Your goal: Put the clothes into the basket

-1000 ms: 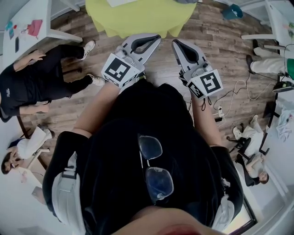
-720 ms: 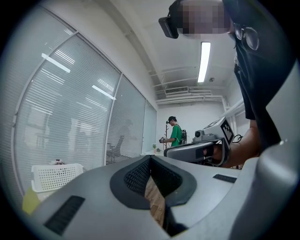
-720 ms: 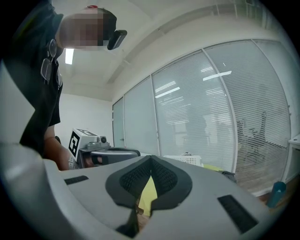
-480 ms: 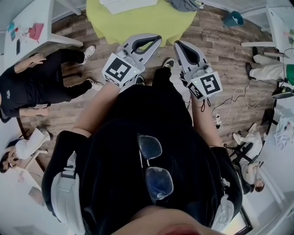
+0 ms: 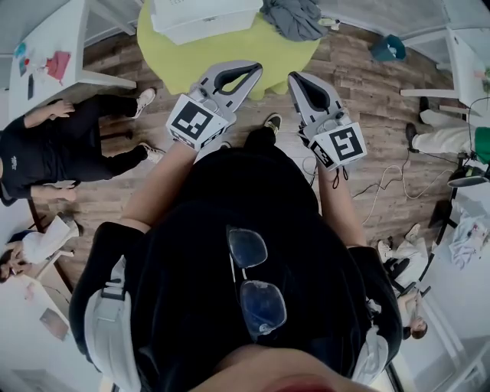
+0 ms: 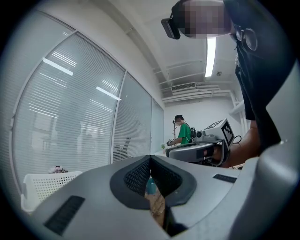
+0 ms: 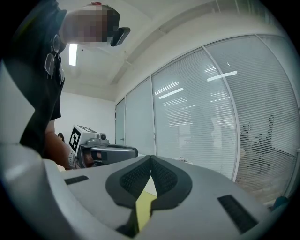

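Note:
A white basket [image 5: 203,15] and a heap of grey clothes [image 5: 295,17] lie on a round yellow-green table [image 5: 230,46] at the top of the head view. My left gripper [image 5: 249,70] and right gripper [image 5: 295,76] are held level side by side, pointing at the table's near edge. Both are shut with nothing between the jaws. In the left gripper view the jaws [image 6: 150,157] meet at the tips, and the white basket [image 6: 47,183] shows low on the left. Through the shut right gripper [image 7: 151,157] a strip of the yellow table [image 7: 143,208] shows.
A person in black [image 5: 61,149] sits on the wooden floor at the left, beside a white table [image 5: 46,53]. Cables [image 5: 390,180] trail over the floor at the right. A person in a green shirt [image 6: 183,133] stands far off. Glass walls with blinds surround the room.
Both grippers have travelled forward together toward the yellow table. The basket and the grey clothes have come into the head view at the top. The jaws stay shut.

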Available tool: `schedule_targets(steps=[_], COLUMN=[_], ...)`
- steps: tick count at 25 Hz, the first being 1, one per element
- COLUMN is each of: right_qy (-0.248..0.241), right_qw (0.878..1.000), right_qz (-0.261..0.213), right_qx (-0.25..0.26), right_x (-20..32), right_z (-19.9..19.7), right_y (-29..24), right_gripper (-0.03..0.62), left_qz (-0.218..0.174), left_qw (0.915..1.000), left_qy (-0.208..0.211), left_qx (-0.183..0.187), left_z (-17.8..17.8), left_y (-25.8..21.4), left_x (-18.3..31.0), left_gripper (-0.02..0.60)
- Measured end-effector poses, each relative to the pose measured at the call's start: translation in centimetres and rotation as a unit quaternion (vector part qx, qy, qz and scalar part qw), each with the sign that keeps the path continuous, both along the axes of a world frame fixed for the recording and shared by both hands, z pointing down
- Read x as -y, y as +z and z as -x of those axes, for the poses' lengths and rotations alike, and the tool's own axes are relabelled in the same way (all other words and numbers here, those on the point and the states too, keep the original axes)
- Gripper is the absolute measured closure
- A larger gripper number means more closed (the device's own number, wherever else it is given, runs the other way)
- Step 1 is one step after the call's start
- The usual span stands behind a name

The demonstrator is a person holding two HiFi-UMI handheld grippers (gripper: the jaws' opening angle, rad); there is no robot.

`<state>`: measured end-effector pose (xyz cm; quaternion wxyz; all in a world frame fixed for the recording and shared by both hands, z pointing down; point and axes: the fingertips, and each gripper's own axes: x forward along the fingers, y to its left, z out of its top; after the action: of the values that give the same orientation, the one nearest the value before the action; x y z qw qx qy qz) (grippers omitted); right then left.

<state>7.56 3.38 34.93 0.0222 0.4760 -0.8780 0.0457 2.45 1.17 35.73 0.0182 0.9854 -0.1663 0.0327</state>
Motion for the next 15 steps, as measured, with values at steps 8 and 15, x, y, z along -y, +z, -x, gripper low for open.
schedule_targets(steps=[8,15], right_qy=[-0.004,-0.019], right_qw=[1.000,0.999], right_qz=[0.010,0.015], right_qx=[0.019,0.025], right_x=[5.0,7.4], right_z=[-6.2,-11.0], right_y=[0.5,1.1], right_gripper=[0.569,0.569], left_qz=[0.003,0.010], left_qw=[0.9999,0.9994], left_qy=[-0.008,-0.028], left_qx=[0.007,0.015], left_z=[-5.7,-10.1], left_y=[0.0,0.4], left_x=[4.6,7.4], left_gripper=[0.571,0.572])
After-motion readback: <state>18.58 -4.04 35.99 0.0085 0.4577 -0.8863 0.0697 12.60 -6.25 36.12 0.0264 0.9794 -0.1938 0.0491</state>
